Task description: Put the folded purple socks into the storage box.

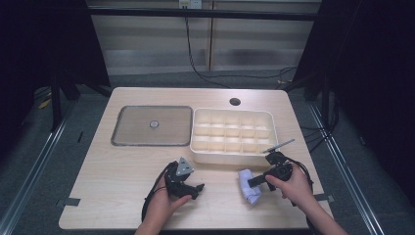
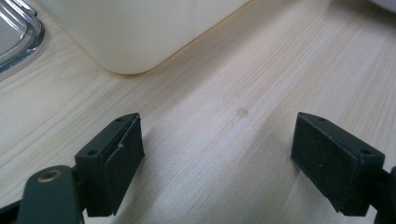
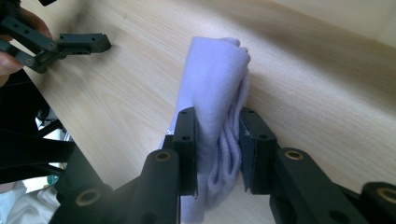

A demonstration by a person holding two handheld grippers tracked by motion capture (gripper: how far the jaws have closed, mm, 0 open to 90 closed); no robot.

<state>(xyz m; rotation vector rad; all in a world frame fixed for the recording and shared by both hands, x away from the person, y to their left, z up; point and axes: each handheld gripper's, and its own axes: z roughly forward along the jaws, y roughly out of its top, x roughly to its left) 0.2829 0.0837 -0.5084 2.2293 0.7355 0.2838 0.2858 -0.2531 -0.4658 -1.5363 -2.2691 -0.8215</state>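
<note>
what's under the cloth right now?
Bare table around the cloth; its lower folds are pinched between the right gripper's fingers. Whatever lies directly beneath the cloth is covered.

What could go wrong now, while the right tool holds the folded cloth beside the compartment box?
1. The right tool pinches the folded white cloth only near one end, so the free end may unfold or sag when lifted.
2. The compartment box stands close behind; a hanging end could catch its rim or land across two cells.
3. The left tool is open over bare table, so nothing would support the cloth if it slips.
</note>
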